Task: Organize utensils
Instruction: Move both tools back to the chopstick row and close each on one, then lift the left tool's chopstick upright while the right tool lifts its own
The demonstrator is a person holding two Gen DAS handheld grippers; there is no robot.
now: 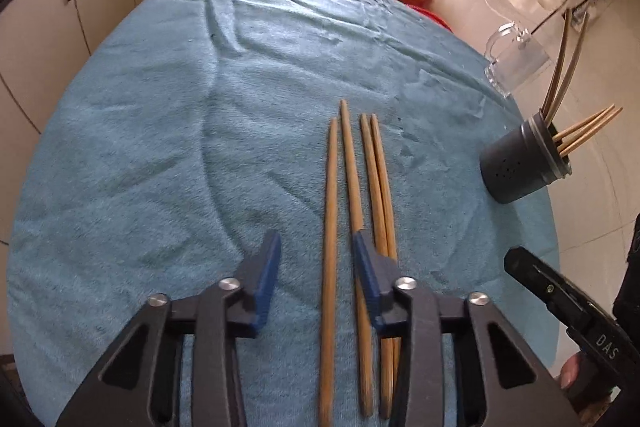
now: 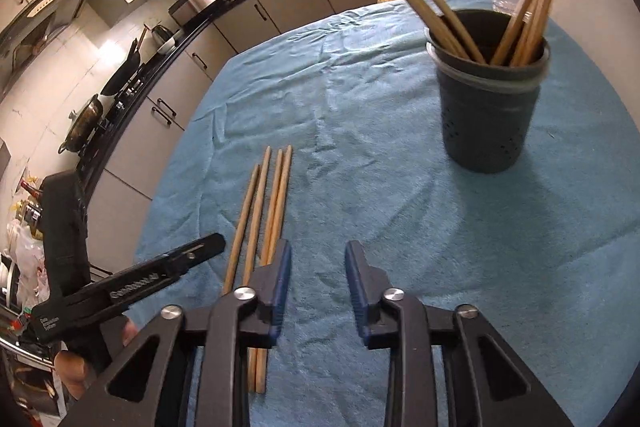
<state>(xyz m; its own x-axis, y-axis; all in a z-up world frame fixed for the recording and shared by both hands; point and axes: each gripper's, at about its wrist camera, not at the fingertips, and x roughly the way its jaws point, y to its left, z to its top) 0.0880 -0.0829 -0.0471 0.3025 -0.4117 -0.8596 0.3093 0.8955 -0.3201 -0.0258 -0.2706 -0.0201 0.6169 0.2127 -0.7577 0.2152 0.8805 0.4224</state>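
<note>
Four wooden chopsticks (image 1: 352, 227) lie side by side on a blue towel (image 1: 200, 147), the landmark here, as two hand-held grippers close in from the near edge. The left gripper (image 1: 316, 259) hovers with its blue pads parted; the leftmost stick runs through the gap untouched, while the right pad (image 1: 366, 259) sits over the second stick. The right gripper (image 2: 318, 267), just right of the bundle, has its pads parted over bare towel, holding nothing; its left pad (image 2: 282, 267) overlaps the nearest stick's end. Further along the towel stands a dark perforated holder (image 2: 488, 115) already bristling with chopsticks and longer utensils, and beyond it a clear glass mug (image 1: 516, 55) at the far edge. The risks, judged from this layout: a pinch could catch only one stick or push its neighbours out of line, since the four lie so close; a stick gripped near its end could swing and tip; and a load carried to the holder could strike the utensils leaning out of it or topple the container toward the towel's edge. The near ends of the sticks are hidden under the gripper bodies, contact between pads and wood cannot be confirmed, and the holder's contents blur at the top of the right view.
</note>
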